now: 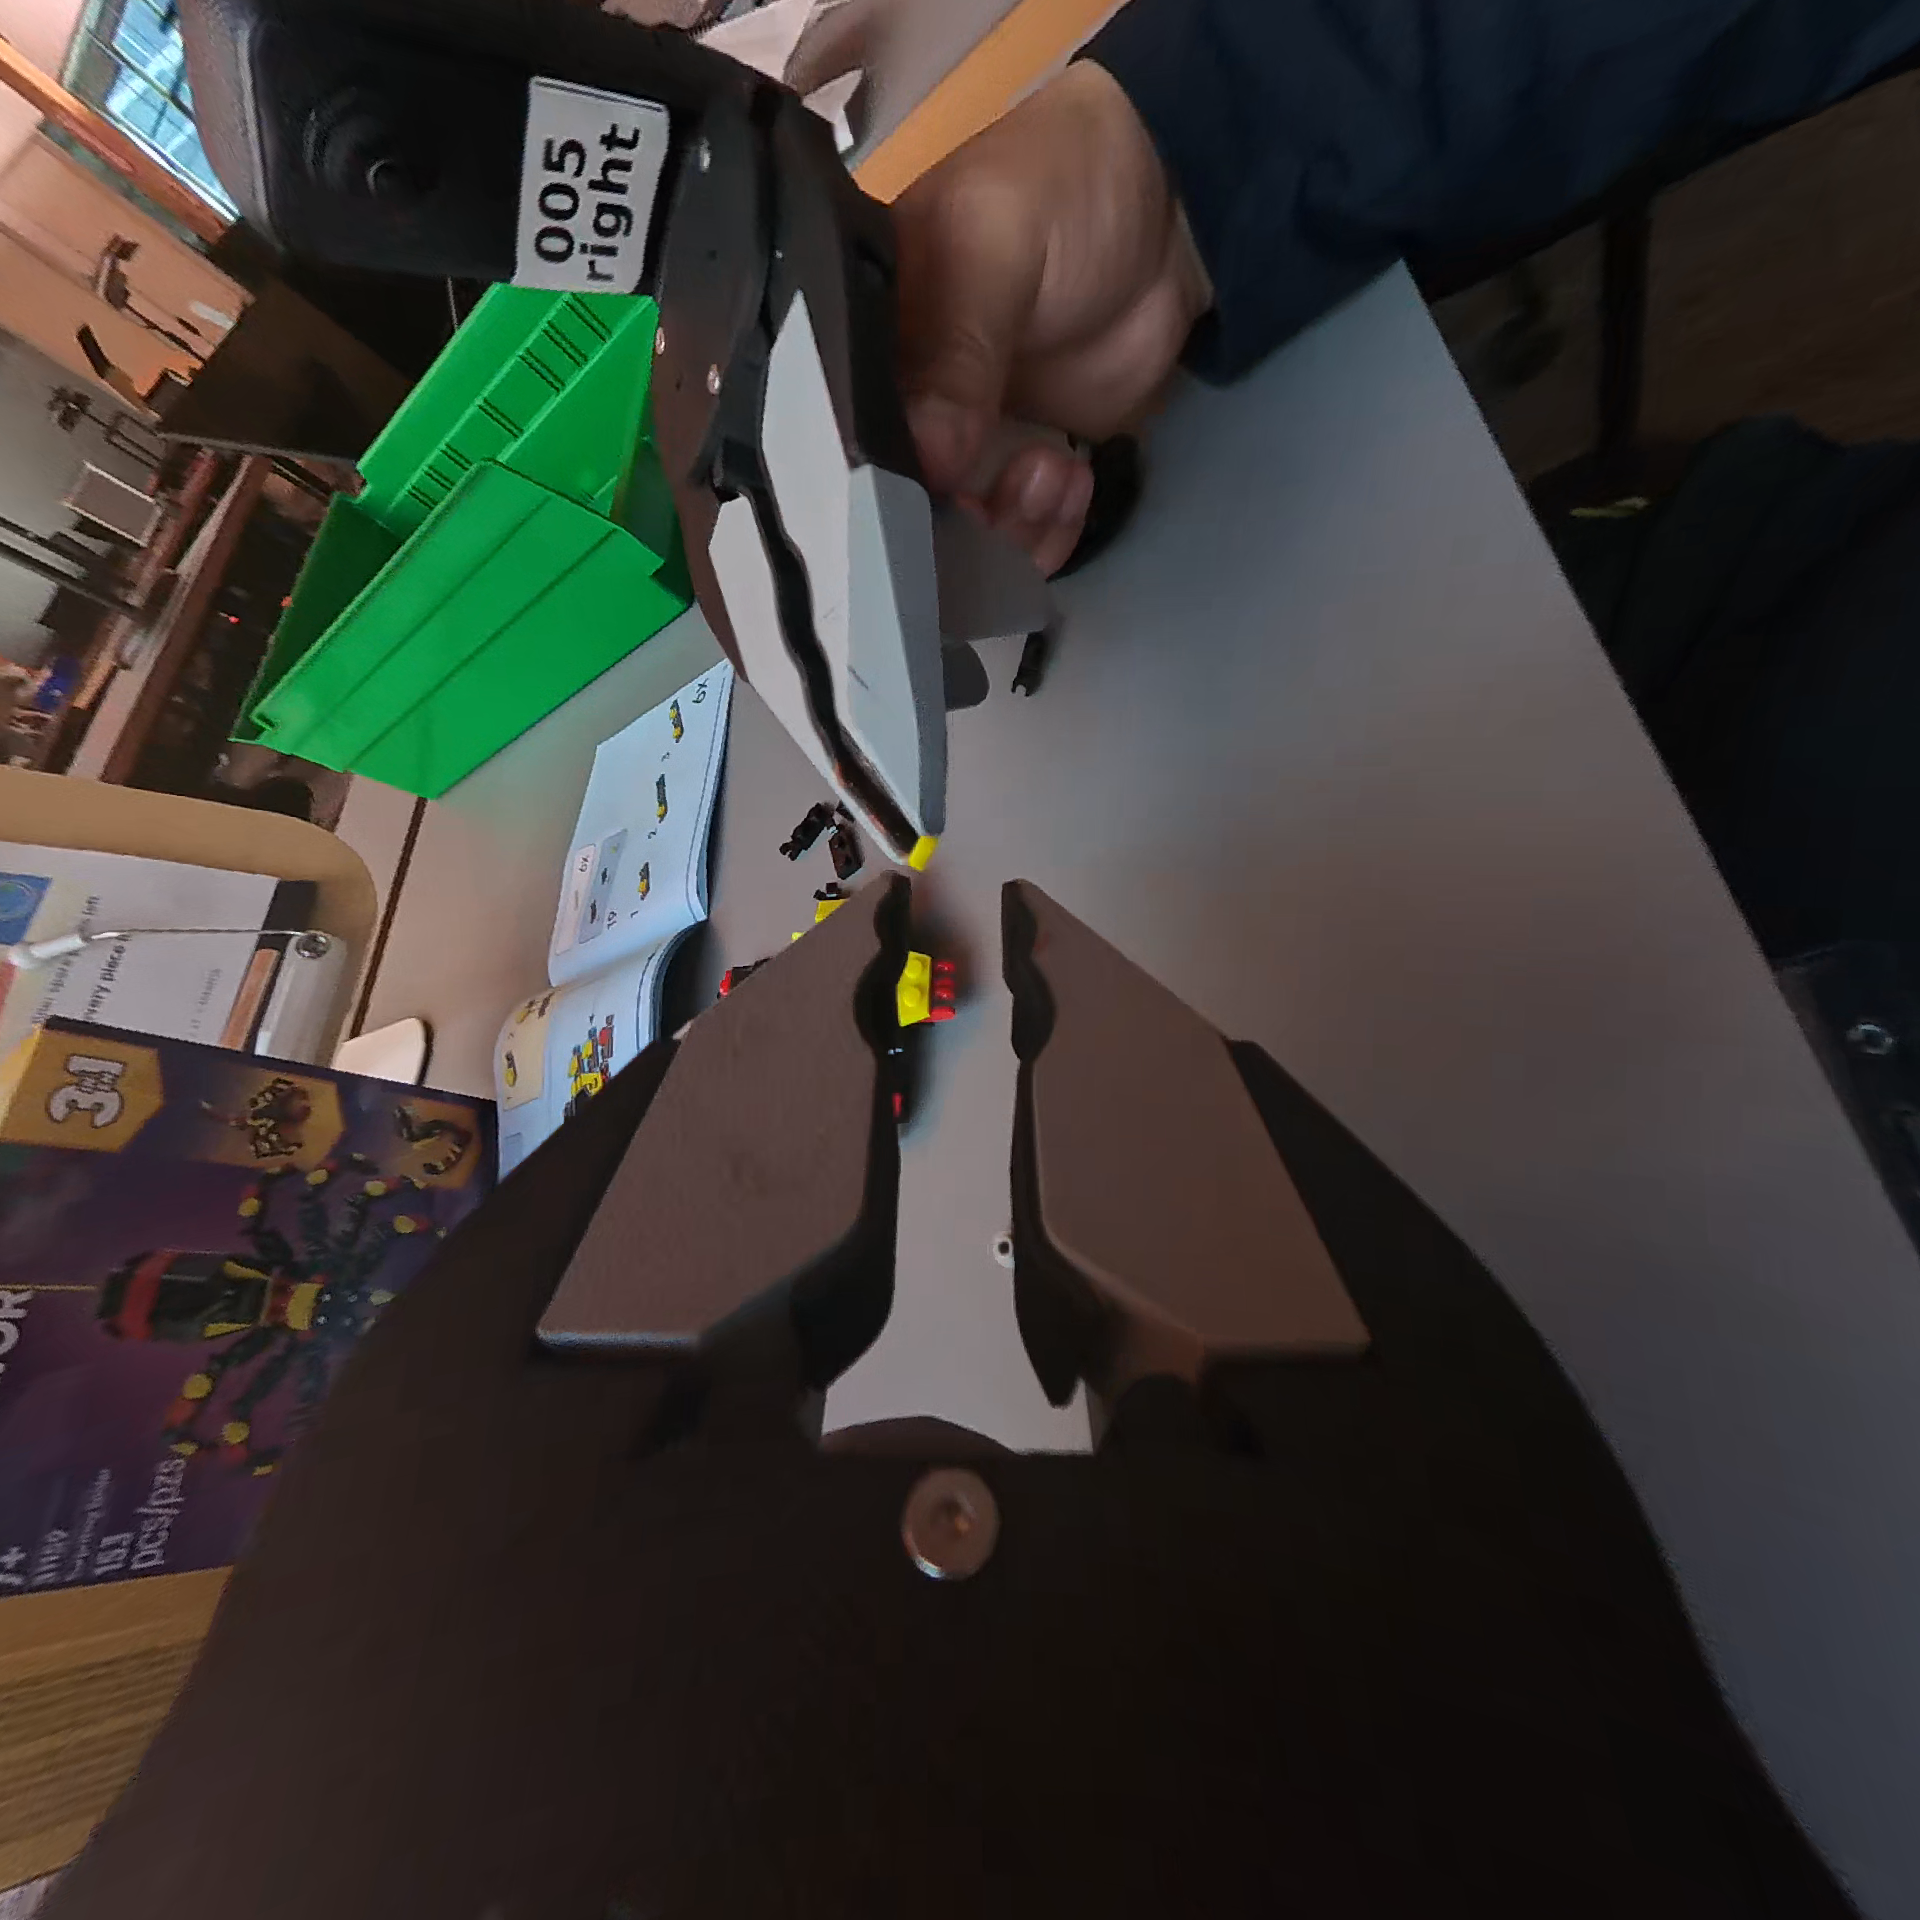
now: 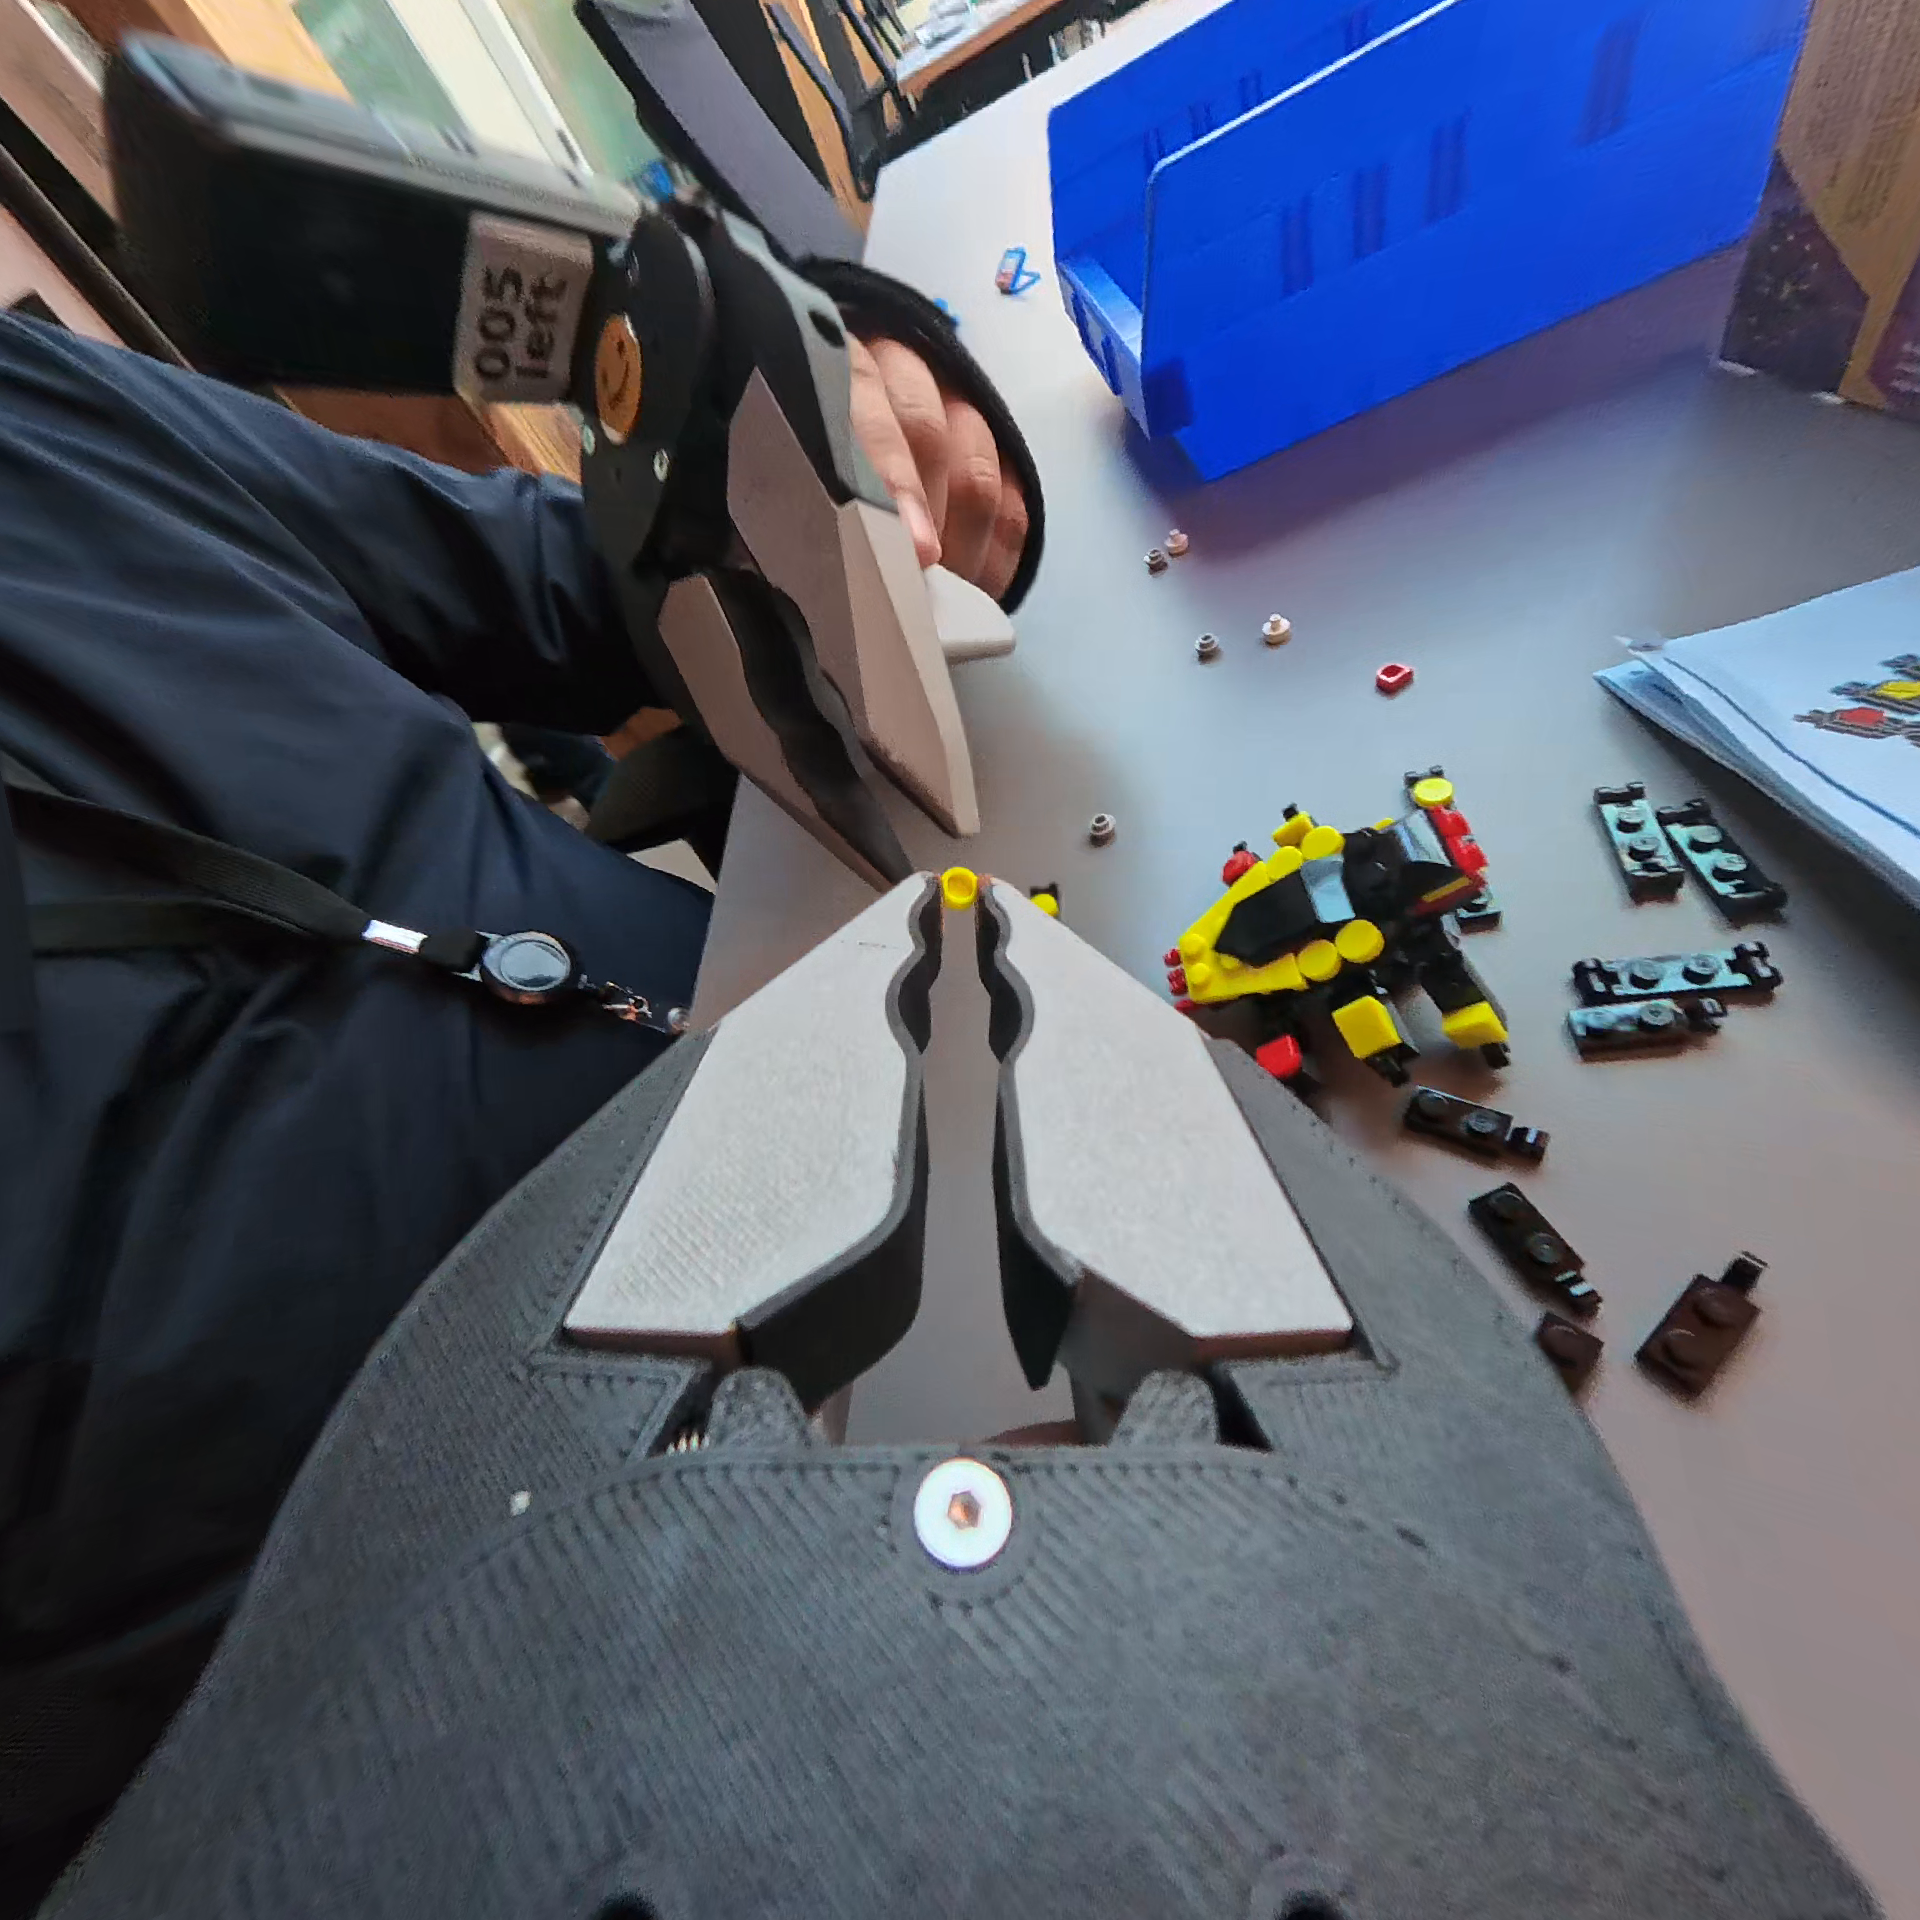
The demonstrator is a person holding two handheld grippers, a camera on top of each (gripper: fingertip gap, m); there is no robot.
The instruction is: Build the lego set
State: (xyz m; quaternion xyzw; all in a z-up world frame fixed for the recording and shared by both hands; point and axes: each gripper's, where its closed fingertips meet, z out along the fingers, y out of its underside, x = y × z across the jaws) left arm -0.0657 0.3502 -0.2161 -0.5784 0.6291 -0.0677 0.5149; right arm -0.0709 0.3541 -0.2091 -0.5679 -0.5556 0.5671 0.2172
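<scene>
My right gripper point(image 2: 959, 896) is shut on a small yellow round stud point(image 2: 959, 886), held just above the grey table point(image 2: 1455, 540). In the left wrist view the right gripper point(image 1: 914, 831) comes down from above with the yellow stud point(image 1: 921, 854) at its tip. My left gripper point(image 1: 956, 889) is open and empty, its tips just short of the stud. It enters the right wrist view point(image 2: 930, 847) from the upper left. The yellow, black and red lego build point(image 2: 1340, 935) lies on the table to the right, and it also shows below the left gripper's fingers point(image 1: 920, 987).
Several black plates point(image 2: 1662, 977) and small round studs point(image 2: 1205, 644) lie around the build. An instruction booklet point(image 2: 1787, 717) point(image 1: 644, 821) lies open. A blue bin point(image 2: 1403, 229), a green bin point(image 1: 468, 582) and the set's box point(image 1: 208, 1247) stand at the table's edges. Left and right tips are no more than a few centimetres apart.
</scene>
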